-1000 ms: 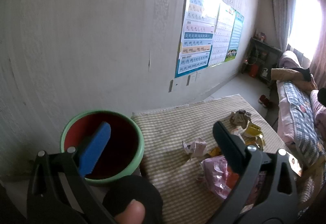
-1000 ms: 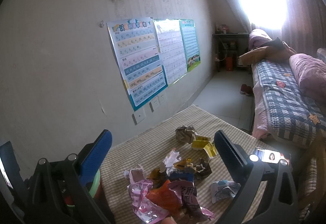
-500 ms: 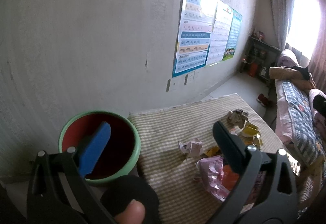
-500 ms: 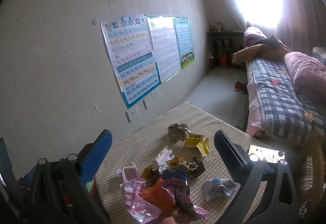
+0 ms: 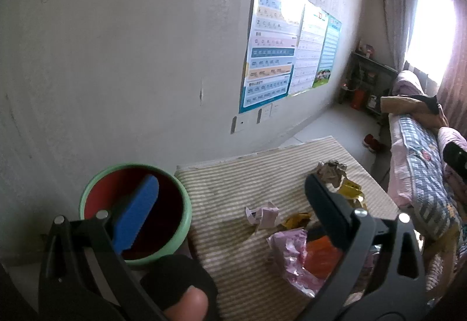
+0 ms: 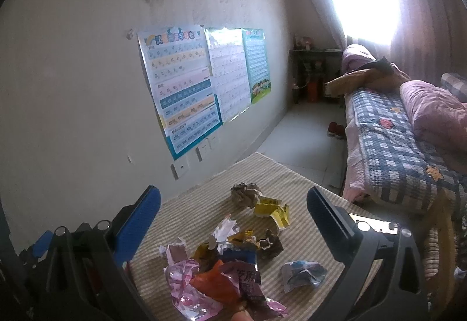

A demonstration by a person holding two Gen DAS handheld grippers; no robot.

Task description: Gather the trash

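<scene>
1. The trash is a loose heap of crumpled wrappers (image 6: 233, 262) lying on the striped cloth of the worktop (image 6: 294, 186); none of it is in the bin.
2. Nearest the camera in the right wrist view, a pink foil wrapper (image 6: 186, 289) and an orange wrapper (image 6: 216, 283) overlap each other.
3. Just beside them, to the right, a blue-and-white crumpled wrapper (image 6: 302, 274) lies apart from the heap.
4. At the far end of the heap sit a brown paper ball (image 6: 245, 194) and a yellow wrapper (image 6: 273, 210), touching.
5. The bin (image 5: 181, 233), green outside and red inside, stands at the worktop's left edge, close to the wall; nothing can be made out in its dark interior.
6. The left gripper (image 5: 230, 198) hangs above the bin and the cloth's edge, jaws spread wide and holding nothing; its blue pad (image 5: 137, 213) shows against the bin's mouth.
7. The right gripper (image 6: 233, 211) hovers over the heap, jaws likewise spread wide, with nothing between them.
8. A fingertip (image 5: 186, 303) shows at the bottom of the left wrist view.
9. Posters (image 6: 186, 87) hang on the wall behind the worktop; a bed (image 6: 391, 145) with a checked cover stands to the right.
</scene>
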